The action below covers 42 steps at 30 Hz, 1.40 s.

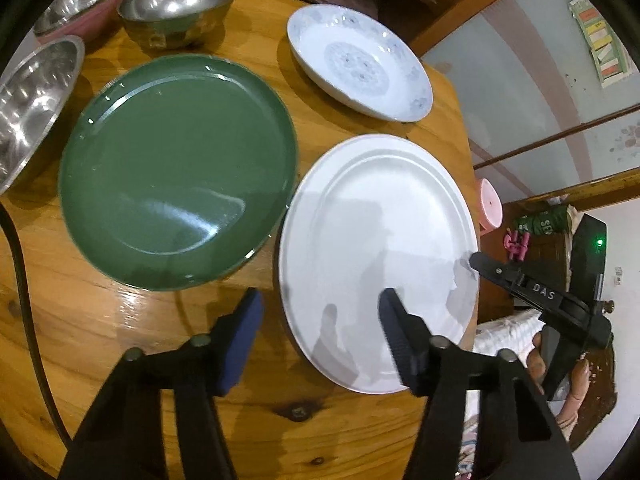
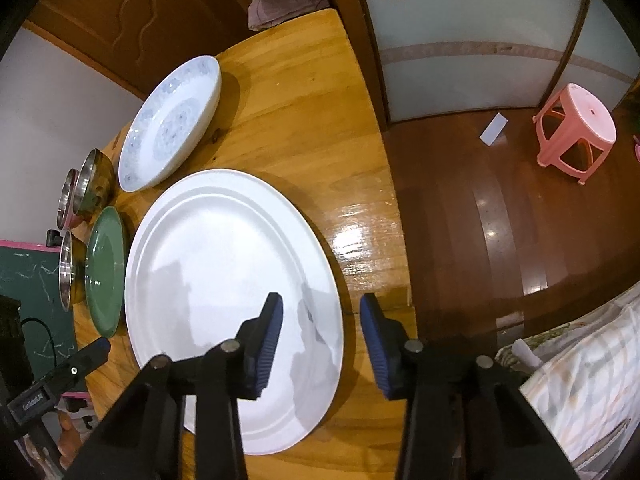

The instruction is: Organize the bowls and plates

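A large white plate (image 1: 376, 240) lies on the wooden table (image 1: 120, 320), with a green plate (image 1: 176, 172) to its left and a blue-patterned white deep plate (image 1: 360, 60) behind it. Three steel bowls (image 1: 180, 4) stand at the far left. My left gripper (image 1: 320, 332) is open, straddling the white plate's near left rim. My right gripper (image 2: 320, 332) is open, its fingers either side of the white plate's (image 2: 224, 288) right rim; it also shows in the left wrist view (image 1: 532, 288). The green plate (image 2: 106, 272), patterned plate (image 2: 172, 124) and bowls (image 2: 88, 188) lie to the left.
The table edge (image 2: 384, 208) runs just right of the white plate. A pink stool (image 2: 576, 132) stands on the floor beyond. A black cable (image 1: 24, 280) crosses the table's left side. A chalkboard (image 2: 32, 296) stands far left.
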{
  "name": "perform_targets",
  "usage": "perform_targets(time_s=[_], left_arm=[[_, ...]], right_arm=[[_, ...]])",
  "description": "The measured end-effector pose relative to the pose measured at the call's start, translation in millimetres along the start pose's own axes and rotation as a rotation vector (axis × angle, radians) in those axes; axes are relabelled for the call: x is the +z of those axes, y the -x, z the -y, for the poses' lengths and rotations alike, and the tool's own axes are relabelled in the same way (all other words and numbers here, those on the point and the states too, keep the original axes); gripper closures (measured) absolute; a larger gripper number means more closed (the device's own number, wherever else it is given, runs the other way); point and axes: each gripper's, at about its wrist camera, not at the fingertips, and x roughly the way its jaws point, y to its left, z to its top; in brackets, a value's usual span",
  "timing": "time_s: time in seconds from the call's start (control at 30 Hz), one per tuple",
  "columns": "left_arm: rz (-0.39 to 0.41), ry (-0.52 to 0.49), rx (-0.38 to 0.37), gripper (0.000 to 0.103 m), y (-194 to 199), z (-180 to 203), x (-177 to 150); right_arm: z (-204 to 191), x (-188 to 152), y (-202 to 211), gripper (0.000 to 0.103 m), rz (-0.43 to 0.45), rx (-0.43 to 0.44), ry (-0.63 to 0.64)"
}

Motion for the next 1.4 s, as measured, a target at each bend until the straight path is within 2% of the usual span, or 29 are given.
perform_targets(time_s=[0.17,0.3,0.67,0.73,0.83,0.93,1.0,1.17,1.4], left_arm=[[-0.014,0.012,0.000,0.051,-8,1,4],[-0.030,0.020,0.003,0.063,-13,-2,4],[-0.066,0.061,0.027,0.065,-25,-16,5],[-0.071,0.065,0.028,0.072,-26,-19,7],[-0.083,0.070,0.023,0.078,-32,-19,9],[-0.079,0.064,0.045,0.086,-34,-18,10],[-0.073,0.064,0.045,0.086,-34,-18,12],[-0.050,0.040,0.033,0.086,-20,-12,11],[0.021,-0.033,-0.017,0.086,32,1,1]], right_arm=[[-2,3,-8,0.070,-0.017,-0.005,0.007],[-3,6,-9,0.075,-0.020,0.001,0.010],[-10,7,-12,0.078,-0.021,-0.019,0.031],[-11,7,-13,0.081,-0.021,-0.025,0.033],[-10,6,-13,0.082,-0.021,-0.027,0.033],[-9,7,-12,0.082,-0.020,-0.031,0.035],[-10,6,-10,0.083,-0.016,-0.030,0.037],[-16,0,4,0.084,0.005,-0.045,0.042],[-28,-29,51,0.084,0.075,-0.050,0.044]])
